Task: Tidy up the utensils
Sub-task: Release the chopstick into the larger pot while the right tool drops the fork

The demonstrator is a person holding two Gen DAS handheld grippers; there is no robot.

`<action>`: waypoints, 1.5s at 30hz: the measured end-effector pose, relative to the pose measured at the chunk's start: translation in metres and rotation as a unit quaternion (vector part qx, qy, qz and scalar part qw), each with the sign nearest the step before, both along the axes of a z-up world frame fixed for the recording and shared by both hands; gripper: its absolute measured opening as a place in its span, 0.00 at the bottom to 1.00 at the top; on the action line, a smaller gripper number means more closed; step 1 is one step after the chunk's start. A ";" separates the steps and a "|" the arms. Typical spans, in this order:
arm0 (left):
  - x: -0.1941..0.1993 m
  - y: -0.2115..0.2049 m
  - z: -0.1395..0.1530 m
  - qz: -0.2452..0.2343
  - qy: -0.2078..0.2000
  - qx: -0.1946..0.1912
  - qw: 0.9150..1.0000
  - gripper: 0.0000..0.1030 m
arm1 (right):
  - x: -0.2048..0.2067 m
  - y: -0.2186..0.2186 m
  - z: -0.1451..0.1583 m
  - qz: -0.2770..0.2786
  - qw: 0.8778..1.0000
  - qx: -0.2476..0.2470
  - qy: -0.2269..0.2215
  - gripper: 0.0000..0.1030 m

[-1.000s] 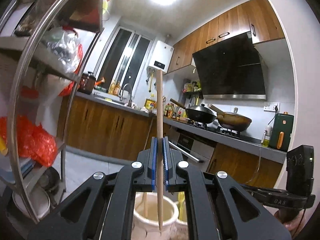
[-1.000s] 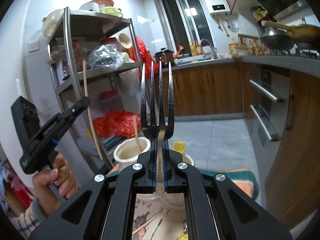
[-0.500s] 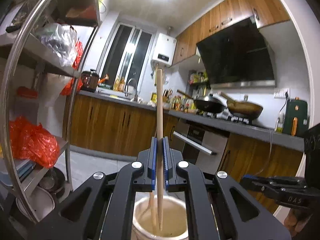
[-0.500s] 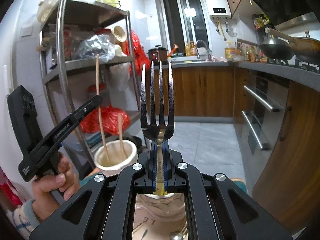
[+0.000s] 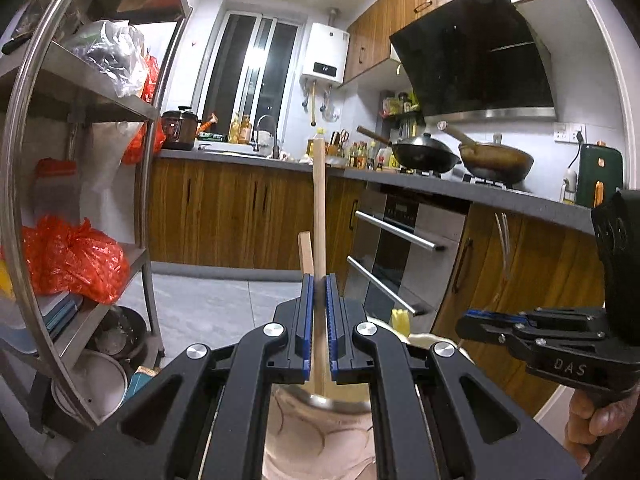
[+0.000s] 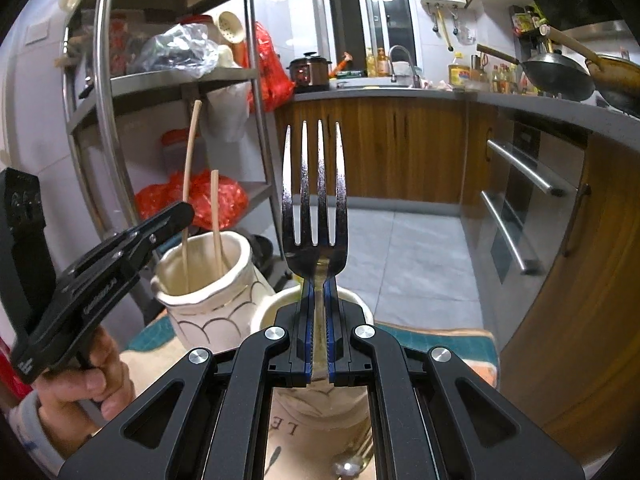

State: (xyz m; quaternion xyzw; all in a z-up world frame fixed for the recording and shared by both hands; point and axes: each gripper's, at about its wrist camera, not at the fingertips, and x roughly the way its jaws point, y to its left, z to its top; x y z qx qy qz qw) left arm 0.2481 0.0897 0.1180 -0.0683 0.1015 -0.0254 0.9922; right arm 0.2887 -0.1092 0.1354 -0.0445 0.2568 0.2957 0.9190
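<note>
Over the last second you have carried the chopstick (image 5: 319,216) in your left gripper (image 5: 319,328) down from above the cream scalloped jar (image 6: 208,300) until its lower end sits inside the jar's mouth. It was hanging clear of the rim a second ago and was just entering half a second ago. Your left gripper's blue pads are still pressed against the stick, so it is lowered but not released. Letting go looks like the next thing that side needs.

Your right gripper (image 6: 319,320) has kept the fork (image 6: 314,200) pinched by its neck the whole time, tines up. It now sits lower and nearer the white lettered cup (image 6: 320,420), with the handle hanging roughly over the cup's mouth. The fork is not yet delivered.

The count:
- Chopsticks: two. One is the one you hold. The other, a resting chopstick (image 6: 216,224), is already leaning in the scalloped jar just beside it.
- Forks: one clearly seen, in your right gripper.
- Containers: two, the scalloped jar and the lettered cup. They stand just beside each other on a patterned cloth (image 6: 436,340).
- Something metallic with a rounded end (image 6: 348,466) shows low in the right wrist view by the cup, perhaps a spoon. You cannot tell for sure from here.
</note>
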 end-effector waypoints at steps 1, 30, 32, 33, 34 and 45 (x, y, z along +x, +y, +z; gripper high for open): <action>0.001 0.000 -0.001 0.001 0.004 0.003 1.000 0.06 | 0.000 0.002 -0.001 0.001 1.000 -0.002 0.001 0.06; -0.006 0.006 -0.004 0.023 0.030 0.013 0.999 0.18 | 0.005 0.025 -0.018 -0.002 1.000 -0.024 0.004 0.17; -0.008 0.008 -0.002 0.024 0.028 0.012 0.999 0.23 | 0.003 0.023 -0.015 -0.002 1.000 -0.020 -0.001 0.17; -0.009 0.008 -0.002 0.025 0.026 0.011 0.999 0.28 | 0.003 0.021 -0.014 -0.004 1.000 -0.017 -0.003 0.17; -0.011 0.009 -0.001 0.026 0.024 0.011 0.999 0.35 | 0.002 0.019 -0.013 -0.005 1.000 -0.013 -0.006 0.17; -0.037 0.011 0.006 0.030 0.020 0.015 0.999 0.58 | -0.012 -0.002 0.000 -0.018 0.999 0.009 -0.028 0.36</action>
